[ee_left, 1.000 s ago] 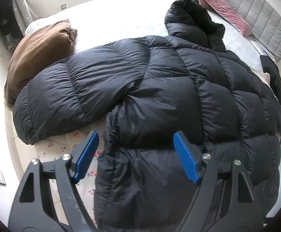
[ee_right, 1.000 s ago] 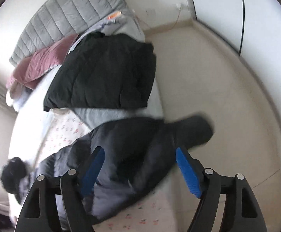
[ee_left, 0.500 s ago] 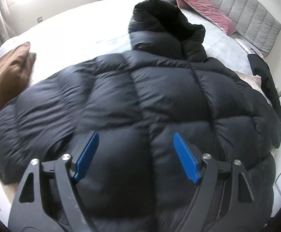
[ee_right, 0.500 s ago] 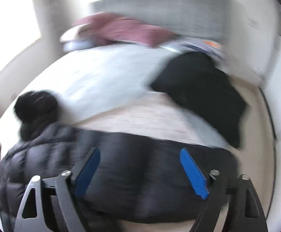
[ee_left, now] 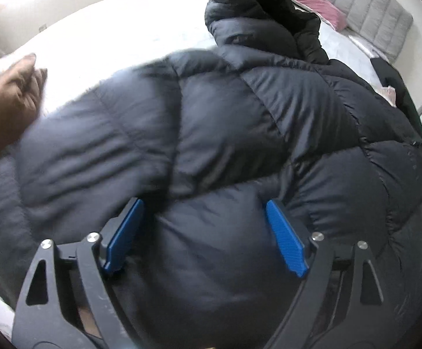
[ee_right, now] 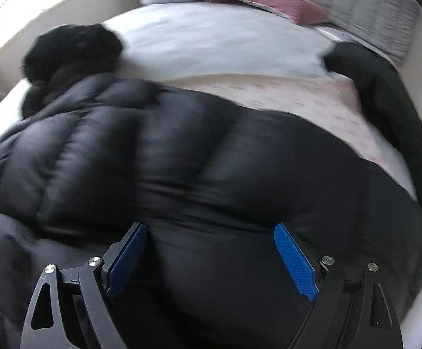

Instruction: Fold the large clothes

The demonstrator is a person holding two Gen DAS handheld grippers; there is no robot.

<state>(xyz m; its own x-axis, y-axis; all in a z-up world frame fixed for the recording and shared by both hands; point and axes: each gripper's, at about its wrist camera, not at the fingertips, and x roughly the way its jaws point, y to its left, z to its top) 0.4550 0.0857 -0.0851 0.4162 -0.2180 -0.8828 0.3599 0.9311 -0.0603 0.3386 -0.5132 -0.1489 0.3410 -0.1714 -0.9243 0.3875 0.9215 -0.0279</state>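
Black puffer jacket (ee_left: 240, 133) is lying spread across the bed (ee_left: 118, 29), hood toward the headboard. Left tongs (ee_left: 205, 232) and right tongs (ee_right: 211, 258) are both gaping wide, pressing into its fabric.

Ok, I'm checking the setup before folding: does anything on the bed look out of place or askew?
Nothing looks damaged or spilled. The black puffer jacket lies unfolded across the bed, hood toward the headboard. A brown garment sits bunched at its left, another black garment at its right.
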